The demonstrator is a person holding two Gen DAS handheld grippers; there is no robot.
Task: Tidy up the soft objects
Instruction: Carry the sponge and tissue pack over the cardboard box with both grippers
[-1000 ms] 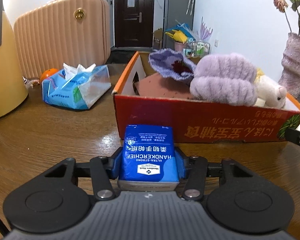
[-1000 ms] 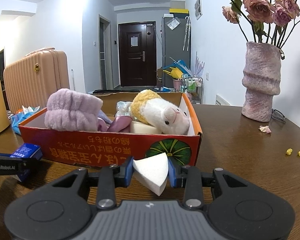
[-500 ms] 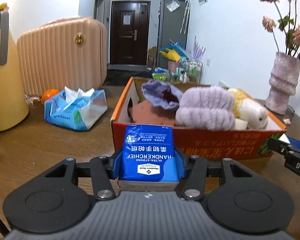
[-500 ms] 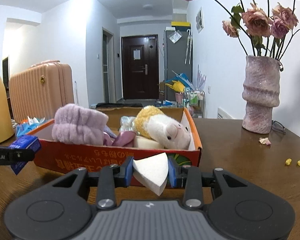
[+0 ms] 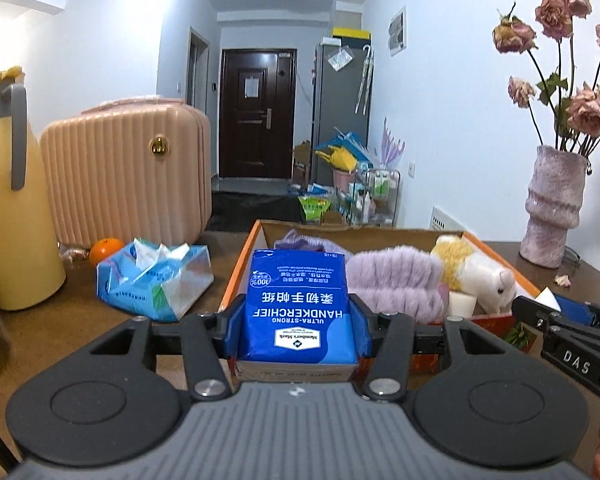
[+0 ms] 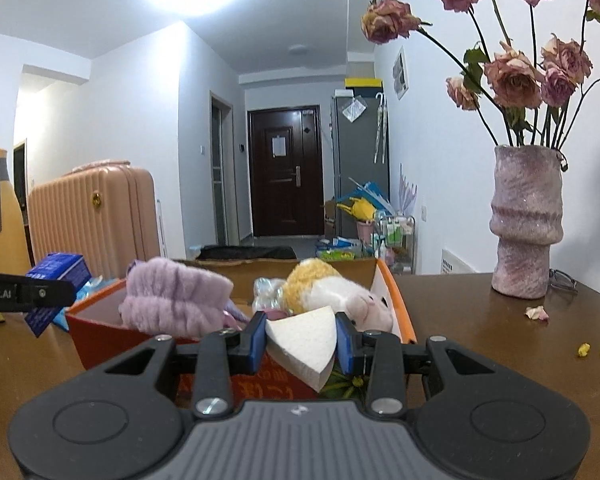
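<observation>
Carrying two soft items toward orange box (image 5: 236,280) near table (image 5: 40,336) front edge — box already holds purple fluffy piece (image 5: 396,284) and plush toy (image 5: 480,276), so drop room is tight. Left gripper (image 5: 298,320) clamped on blue handkerchief pack (image 5: 298,300), held above box's near wall. Right gripper (image 6: 300,340) pinching white foam wedge (image 6: 304,340) at box's right end. Nearby: suitcase (image 5: 128,172), vase (image 6: 526,220), tissue bag (image 5: 156,280) — none blocking.
</observation>
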